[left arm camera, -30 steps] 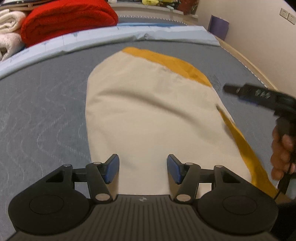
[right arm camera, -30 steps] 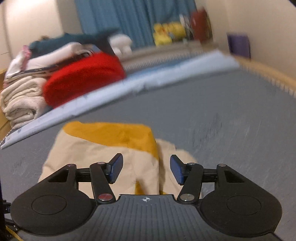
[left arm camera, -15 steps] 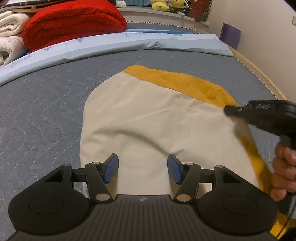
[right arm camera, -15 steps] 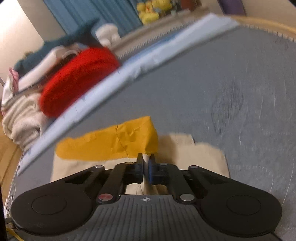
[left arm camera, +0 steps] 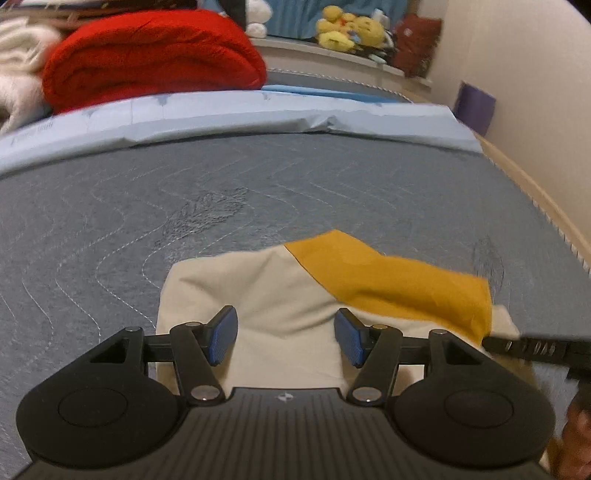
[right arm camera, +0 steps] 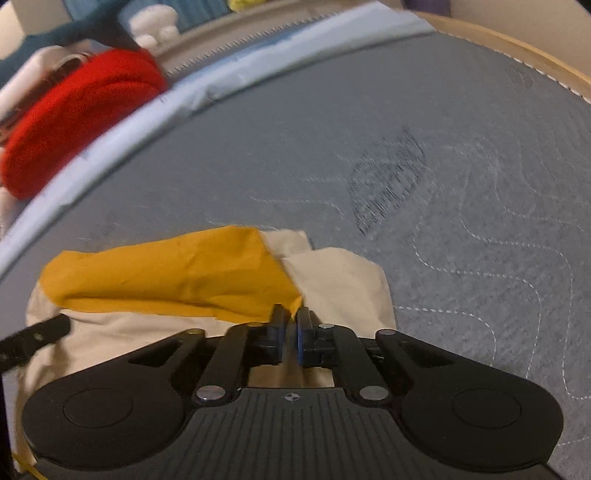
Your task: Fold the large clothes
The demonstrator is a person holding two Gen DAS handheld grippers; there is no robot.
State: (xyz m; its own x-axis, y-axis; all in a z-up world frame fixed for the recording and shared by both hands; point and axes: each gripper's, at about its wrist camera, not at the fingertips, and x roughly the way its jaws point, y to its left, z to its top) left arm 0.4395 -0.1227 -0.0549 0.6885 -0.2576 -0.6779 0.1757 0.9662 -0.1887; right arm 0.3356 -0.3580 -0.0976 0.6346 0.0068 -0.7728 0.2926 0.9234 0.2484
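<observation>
Garment (left arm camera: 280, 295) lies on the bed (left arm camera: 258, 192), bare quilt beyond its far edge. Right hand-held gripper (right arm camera: 291, 332) pinches its mustard fold edge, jaws just eased slightly. Left hand-held gripper (left arm camera: 284, 336) wide over cream cloth.

The garment (left arm camera: 280, 295) was cream with a mustard-yellow panel (left arm camera: 399, 280). It lay on a grey-blue quilted cover (left arm camera: 258, 192) stitched in pale wavy lines, with darker hatched leaf-like patches (right arm camera: 388, 177). A light blue sheet (left arm camera: 236, 110) edged the cover. Behind it sat a bright red blanket (left arm camera: 155, 51) — beside off-white towels (left arm camera: 18, 62) — and yellow plush toys (left arm camera: 347, 31). The black grippers' pads (left arm camera: 221, 334) were blue.
</observation>
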